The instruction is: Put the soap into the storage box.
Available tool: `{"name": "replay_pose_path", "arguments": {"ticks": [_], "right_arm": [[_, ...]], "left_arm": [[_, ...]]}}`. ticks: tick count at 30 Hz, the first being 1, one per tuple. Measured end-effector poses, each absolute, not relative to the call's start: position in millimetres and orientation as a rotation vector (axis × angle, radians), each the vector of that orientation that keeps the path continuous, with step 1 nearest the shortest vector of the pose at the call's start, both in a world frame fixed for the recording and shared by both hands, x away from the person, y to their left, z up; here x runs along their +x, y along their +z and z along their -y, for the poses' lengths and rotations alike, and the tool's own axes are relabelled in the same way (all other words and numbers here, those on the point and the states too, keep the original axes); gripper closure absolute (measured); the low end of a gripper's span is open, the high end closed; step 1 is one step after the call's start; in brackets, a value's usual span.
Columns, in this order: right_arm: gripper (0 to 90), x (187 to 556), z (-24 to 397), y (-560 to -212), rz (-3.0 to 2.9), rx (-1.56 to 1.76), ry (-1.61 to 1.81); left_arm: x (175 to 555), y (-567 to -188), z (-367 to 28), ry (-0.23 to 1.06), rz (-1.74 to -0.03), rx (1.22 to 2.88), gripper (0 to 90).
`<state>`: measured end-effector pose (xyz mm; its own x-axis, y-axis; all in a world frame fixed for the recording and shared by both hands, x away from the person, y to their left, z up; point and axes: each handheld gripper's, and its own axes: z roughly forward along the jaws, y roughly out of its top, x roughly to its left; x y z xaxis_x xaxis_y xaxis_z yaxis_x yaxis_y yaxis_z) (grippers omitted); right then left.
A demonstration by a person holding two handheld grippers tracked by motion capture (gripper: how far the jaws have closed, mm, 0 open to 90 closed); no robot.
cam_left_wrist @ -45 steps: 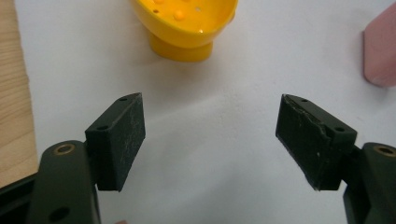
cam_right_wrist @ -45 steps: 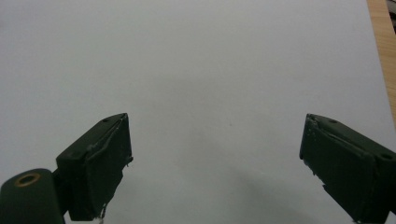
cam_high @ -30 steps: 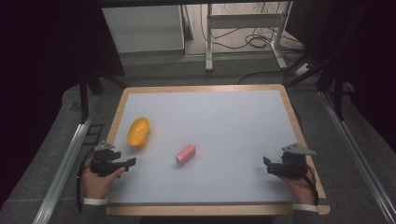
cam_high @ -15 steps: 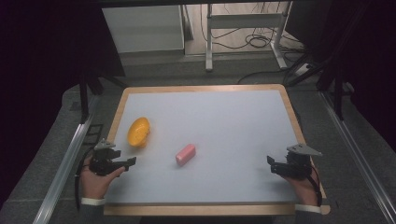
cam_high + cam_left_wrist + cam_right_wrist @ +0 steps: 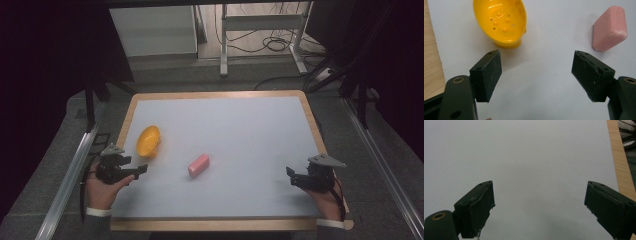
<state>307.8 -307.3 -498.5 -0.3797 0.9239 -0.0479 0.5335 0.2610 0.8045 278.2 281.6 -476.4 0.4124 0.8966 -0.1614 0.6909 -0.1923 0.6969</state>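
Your left claw [image 5: 134,169] rests low at the desk's [image 5: 250,130] near-left edge with its jaws spread wide and nothing between them; in the left gripper view the same claw [image 5: 536,75] looks across bare white surface. From it, the yellow dish [image 5: 148,140] sits near, at about one o'clock in the high view, an oval perforated shell lying open side up, and in the left gripper view that dish [image 5: 501,21] stands just past the left jaw's tip, at about eleven o'clock. The pink soap bar [image 5: 198,165] lies at three o'clock from the claw, apart from the dish and touching nothing; the bar [image 5: 610,28] shows beyond the right jaw at about one o'clock. By my reading you are at the approach, before any grasp. The next move calls for you to pick one target, swing the jaws square over it and close across its narrow side. Your right claw [image 5: 292,176] waits at the near-right corner, also wide and empty, facing blank surface [image 5: 536,157] well apart from both things.
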Motion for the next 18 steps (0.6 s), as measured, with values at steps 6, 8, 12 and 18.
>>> {"name": "replay_pose_path", "arguments": {"ticks": [6,8,12,18], "right_arm": [[8.9,307.7,307.1,-498.5,-2.005,1.314,0.958],[8.9,307.7,307.3,-498.6,-2.004,1.314,0.958],[8.9,307.5,307.4,-498.2,-2.004,1.315,0.962],[8.9,307.4,308.0,-498.1,-1.995,1.312,0.961]], "left_arm": [[278.1,-468.8,-277.9,0.368,-1.326,1.966,24.7],[278.3,-465.9,-276.4,0.372,-1.322,1.967,24.7],[279.5,-461.1,-273.0,0.376,-1.308,1.976,24.7],[284.5,-458.4,-264.6,0.369,-1.283,1.999,24.7]]}}
